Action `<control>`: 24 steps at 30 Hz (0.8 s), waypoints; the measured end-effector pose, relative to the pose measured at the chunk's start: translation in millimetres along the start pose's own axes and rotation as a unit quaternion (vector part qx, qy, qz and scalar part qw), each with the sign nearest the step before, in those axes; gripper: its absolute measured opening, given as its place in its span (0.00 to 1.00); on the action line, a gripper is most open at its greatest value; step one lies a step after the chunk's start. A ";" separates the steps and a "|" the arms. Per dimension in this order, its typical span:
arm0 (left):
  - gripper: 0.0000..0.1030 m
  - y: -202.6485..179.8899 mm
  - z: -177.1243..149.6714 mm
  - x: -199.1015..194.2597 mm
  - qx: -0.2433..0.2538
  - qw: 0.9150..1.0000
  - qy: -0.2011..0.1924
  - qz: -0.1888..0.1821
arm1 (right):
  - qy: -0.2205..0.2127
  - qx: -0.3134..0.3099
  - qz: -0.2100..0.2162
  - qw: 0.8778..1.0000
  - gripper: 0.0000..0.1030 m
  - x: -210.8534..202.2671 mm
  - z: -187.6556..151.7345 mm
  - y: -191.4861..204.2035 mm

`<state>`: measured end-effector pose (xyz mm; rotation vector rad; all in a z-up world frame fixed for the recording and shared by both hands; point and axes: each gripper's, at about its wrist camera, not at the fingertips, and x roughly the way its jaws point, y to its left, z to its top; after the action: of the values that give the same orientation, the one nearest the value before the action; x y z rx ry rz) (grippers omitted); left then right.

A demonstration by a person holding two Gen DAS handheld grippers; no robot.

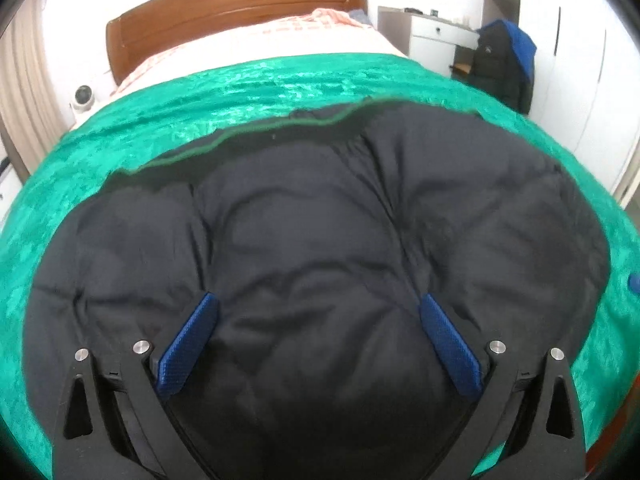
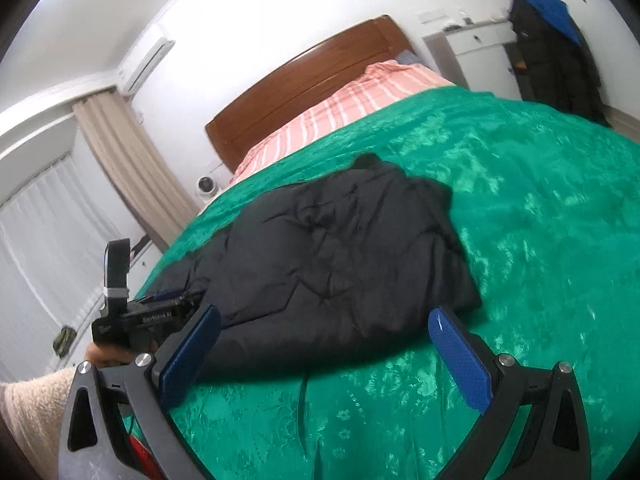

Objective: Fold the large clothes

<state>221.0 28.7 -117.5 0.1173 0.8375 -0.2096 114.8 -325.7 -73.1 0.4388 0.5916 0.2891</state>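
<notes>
A black puffy jacket point(image 1: 320, 216) lies folded into a compact bundle on the green bedspread point(image 1: 280, 80). My left gripper point(image 1: 319, 304) is open just above the jacket's near part, its blue pads point(image 1: 188, 344) spread wide and holding nothing. In the right wrist view the jacket point(image 2: 332, 256) lies ahead and left on the green bedspread point(image 2: 540, 220). My right gripper point(image 2: 324, 316) is open and empty near the jacket's near edge. The left gripper's body point(image 2: 136, 312) shows at the jacket's left end.
A wooden headboard point(image 1: 240, 4) and pink striped bedding point(image 2: 352, 100) lie at the far end. A dark coat with blue lining point(image 1: 504, 64) hangs by a white cabinet point(image 1: 432, 36) at right. Curtains point(image 2: 132, 172) hang at left.
</notes>
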 end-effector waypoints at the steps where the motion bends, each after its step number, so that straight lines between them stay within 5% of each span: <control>1: 0.97 -0.7 -3.6 2.1 -0.004 1.000 0.003 0.002 | -0.006 -0.011 -0.004 1.000 1.00 0.8 2.3 1.7; 8: 0.98 -2.9 -25.8 22.3 0.006 1.000 -0.003 0.019 | 0.011 -0.048 0.002 0.999 1.00 12.0 -7.0 11.7; 14: 0.96 -0.9 -26.0 -6.1 -0.007 1.000 -0.002 -0.005 | 0.012 -0.045 -0.007 0.999 1.00 15.2 -8.7 2.1; 17: 0.96 -14.3 -41.3 -19.3 0.026 1.000 -0.002 -0.010 | 0.013 -0.043 -0.007 0.999 1.00 16.0 -8.6 -1.2; 24: 0.96 -14.8 -60.4 -3.2 0.032 0.999 -0.012 -0.015 | 0.017 -0.042 -0.008 0.999 0.99 19.6 -9.9 -2.0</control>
<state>171.7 26.0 -155.5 0.1628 0.8097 -0.2653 124.8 -316.7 -90.6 0.3481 0.6143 0.3065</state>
